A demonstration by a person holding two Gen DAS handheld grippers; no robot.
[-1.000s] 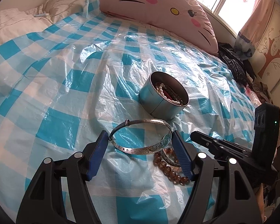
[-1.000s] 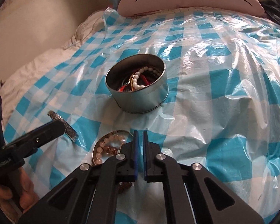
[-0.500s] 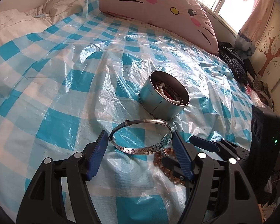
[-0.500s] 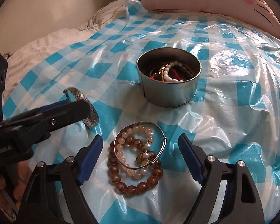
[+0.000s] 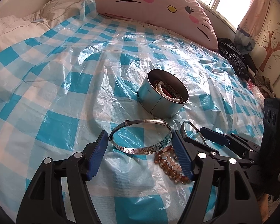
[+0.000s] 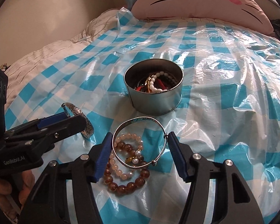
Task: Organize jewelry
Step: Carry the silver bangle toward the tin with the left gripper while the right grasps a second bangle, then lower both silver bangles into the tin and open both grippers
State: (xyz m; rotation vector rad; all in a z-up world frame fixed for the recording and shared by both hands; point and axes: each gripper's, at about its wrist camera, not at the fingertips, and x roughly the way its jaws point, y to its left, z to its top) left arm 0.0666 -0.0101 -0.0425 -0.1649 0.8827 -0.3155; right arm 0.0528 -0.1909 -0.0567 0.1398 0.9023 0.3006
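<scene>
My left gripper point(image 5: 140, 145) is shut on a wide engraved silver bangle point(image 5: 140, 149), with a blue pad against each side. The same bangle point(image 6: 84, 123) shows edge-on in the right wrist view. My right gripper point(image 6: 139, 145) is closing on a thin silver bangle point(image 6: 140, 120), and its pads touch both sides. That thin bangle point(image 5: 190, 128) tilts up off a pile of amber and pale pink bead bracelets point(image 6: 125, 184). Beyond both grippers stands a round metal tin point(image 6: 155, 102) holding white beads, red pieces and other jewelry.
Everything lies on a bed under a crinkled blue-and-white checked plastic sheet point(image 5: 56, 127). A pink cat-face pillow point(image 5: 158, 5) lies at the head. Dark clothing point(image 5: 233, 57) is heaped at the right edge, and white bedding point(image 6: 46, 56) is bunched at the left.
The right gripper went from shut to wide open, moved over the bead pile, then narrowed onto the thin bangle, which tipped up. The left gripper and its bangle stayed put.
</scene>
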